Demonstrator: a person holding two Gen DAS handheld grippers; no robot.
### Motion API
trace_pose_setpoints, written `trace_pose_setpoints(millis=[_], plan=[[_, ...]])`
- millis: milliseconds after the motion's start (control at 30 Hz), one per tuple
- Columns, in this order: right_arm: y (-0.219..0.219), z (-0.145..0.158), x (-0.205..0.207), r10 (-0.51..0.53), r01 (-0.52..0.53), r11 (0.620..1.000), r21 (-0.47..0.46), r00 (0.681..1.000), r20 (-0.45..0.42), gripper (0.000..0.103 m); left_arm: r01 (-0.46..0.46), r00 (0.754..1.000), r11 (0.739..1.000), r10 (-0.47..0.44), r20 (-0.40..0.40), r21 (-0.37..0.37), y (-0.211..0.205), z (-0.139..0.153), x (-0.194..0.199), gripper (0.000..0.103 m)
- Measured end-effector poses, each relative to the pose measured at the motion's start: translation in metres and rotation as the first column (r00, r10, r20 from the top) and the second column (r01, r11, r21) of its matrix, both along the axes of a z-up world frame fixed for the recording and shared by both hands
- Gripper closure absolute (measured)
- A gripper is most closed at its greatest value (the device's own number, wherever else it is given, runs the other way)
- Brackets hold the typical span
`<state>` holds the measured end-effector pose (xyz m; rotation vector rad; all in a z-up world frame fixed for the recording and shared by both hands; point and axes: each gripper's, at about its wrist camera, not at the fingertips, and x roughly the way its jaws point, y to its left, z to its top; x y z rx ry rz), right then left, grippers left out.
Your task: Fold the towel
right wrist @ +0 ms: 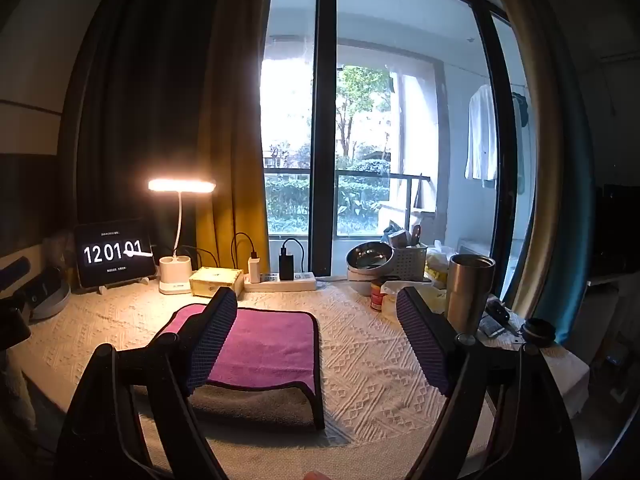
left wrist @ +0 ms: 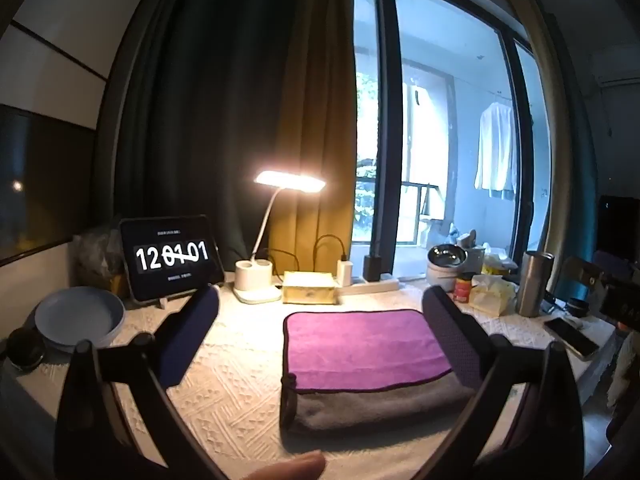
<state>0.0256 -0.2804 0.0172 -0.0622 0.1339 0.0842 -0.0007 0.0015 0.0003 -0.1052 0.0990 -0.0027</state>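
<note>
A towel (left wrist: 364, 346), purple on top and grey underneath, lies folded on the white textured tablecloth (left wrist: 224, 384). Its purple layer stops short of the near edge, so a grey strip shows in front. My left gripper (left wrist: 320, 332) is open and empty, above the table, with its right finger over the towel's right side. In the right wrist view the towel (right wrist: 268, 350) lies left of centre. My right gripper (right wrist: 320, 340) is open and empty, its left finger over the towel's left part.
At the back stand a tablet clock (left wrist: 172, 258), a lit desk lamp (left wrist: 260, 280), a yellow box (left wrist: 309, 288) and a power strip (right wrist: 280, 280). A blue plate (left wrist: 78, 318) sits left. Bowls (right wrist: 368, 258), a steel tumbler (right wrist: 468, 292), a can (right wrist: 377, 296) and a phone (left wrist: 572, 336) crowd the right.
</note>
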Motion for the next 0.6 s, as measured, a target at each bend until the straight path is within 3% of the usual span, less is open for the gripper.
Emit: trace_pose_setpoints(millis=[167,200,600], plan=[[0.001,0.000,0.000,0.001,-0.001,1.000,-0.008,1.000,0.010,0.018,0.005,1.000,1.000,-0.004,0.022,-0.010,0.007,0.002,-0.005,0.001],[0.001,0.000,-0.001,0.002,-0.002,1.000,-0.006,1.000,0.009,0.018,-0.006,1.000,0.999,0.006,0.005,0.043,-0.003,0.001,-0.003,0.001],[0.002,-0.002,0.000,0.013,-0.013,1.000,-0.010,1.000,-0.001,0.018,0.001,1.000,0.999,-0.001,-0.003,0.033,-0.003,0.000,-0.003,0.001]])
